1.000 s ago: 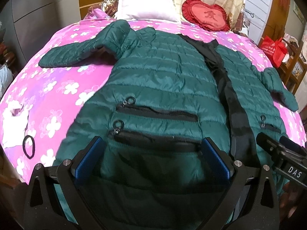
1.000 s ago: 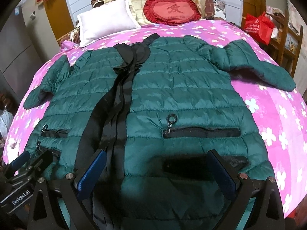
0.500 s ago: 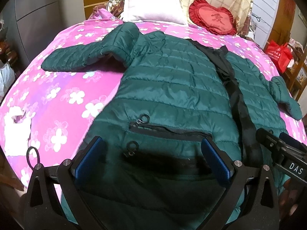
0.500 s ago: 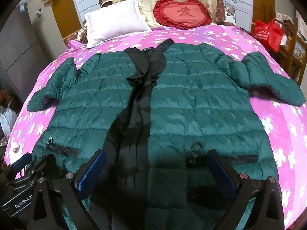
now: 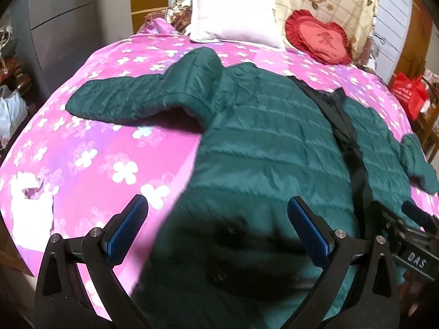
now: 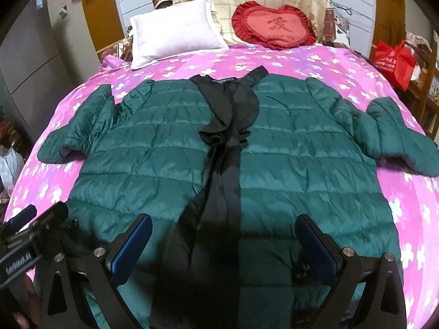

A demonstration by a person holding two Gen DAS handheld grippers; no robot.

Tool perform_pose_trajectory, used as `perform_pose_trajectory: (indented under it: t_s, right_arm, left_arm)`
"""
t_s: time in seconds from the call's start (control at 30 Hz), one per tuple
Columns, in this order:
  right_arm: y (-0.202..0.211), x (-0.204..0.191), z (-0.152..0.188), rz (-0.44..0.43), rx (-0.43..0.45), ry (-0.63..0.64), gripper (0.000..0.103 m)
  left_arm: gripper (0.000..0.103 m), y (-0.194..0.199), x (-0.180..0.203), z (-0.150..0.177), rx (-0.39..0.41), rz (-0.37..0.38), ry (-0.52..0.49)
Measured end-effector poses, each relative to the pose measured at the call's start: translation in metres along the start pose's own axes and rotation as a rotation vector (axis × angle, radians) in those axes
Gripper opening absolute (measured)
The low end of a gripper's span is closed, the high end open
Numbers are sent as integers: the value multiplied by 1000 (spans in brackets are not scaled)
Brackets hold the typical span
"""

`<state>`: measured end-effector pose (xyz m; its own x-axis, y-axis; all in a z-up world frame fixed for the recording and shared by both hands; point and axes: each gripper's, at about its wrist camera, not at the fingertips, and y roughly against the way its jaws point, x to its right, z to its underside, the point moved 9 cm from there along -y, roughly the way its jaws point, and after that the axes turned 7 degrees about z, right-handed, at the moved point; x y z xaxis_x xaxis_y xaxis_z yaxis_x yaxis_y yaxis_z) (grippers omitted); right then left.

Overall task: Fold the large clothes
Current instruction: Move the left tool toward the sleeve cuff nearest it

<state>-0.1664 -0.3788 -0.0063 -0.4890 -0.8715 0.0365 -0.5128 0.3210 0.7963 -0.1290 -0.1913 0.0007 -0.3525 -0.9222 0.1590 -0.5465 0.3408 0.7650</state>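
Note:
A dark green quilted jacket (image 6: 288,153) lies face up and unzipped on the pink flowered bed, its black lining (image 6: 227,126) showing down the middle. Both sleeves (image 5: 131,98) spread sideways. In the left wrist view my left gripper (image 5: 216,224) hovers open over the jacket's (image 5: 274,148) lower left panel, nothing between its blue pads (image 5: 124,227). In the right wrist view my right gripper (image 6: 223,242) is open above the hem near the centre opening. Each gripper shows at the edge of the other's view: the right one (image 5: 403,230), the left one (image 6: 33,224).
A white pillow (image 6: 175,41) and a red heart cushion (image 6: 274,24) lie at the head of the bed. A red bag (image 6: 392,60) sits on shelves at the right. Grey cabinets (image 5: 68,27) stand at the left. Bare pink bedspread (image 5: 104,164) lies left of the jacket.
Both grippers have moved forward and upward over the jacket; the pockets have slipped beneath the fingers and the collar end now looks nearer. The jacket itself has not shifted.

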Motion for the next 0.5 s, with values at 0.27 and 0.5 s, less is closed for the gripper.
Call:
perform_pose_trajectory:
  t_s: [0.27,0.5]
  right_arm:
    - [-17,-19,-11,-16,-8,20,103]
    - [-31,-28,-18,-27,-17,14,103]
  left_arm:
    - [102,-14,-14,-18,-2,-3,27]
    - [102,-22,-21,-31,-2,-15,23]
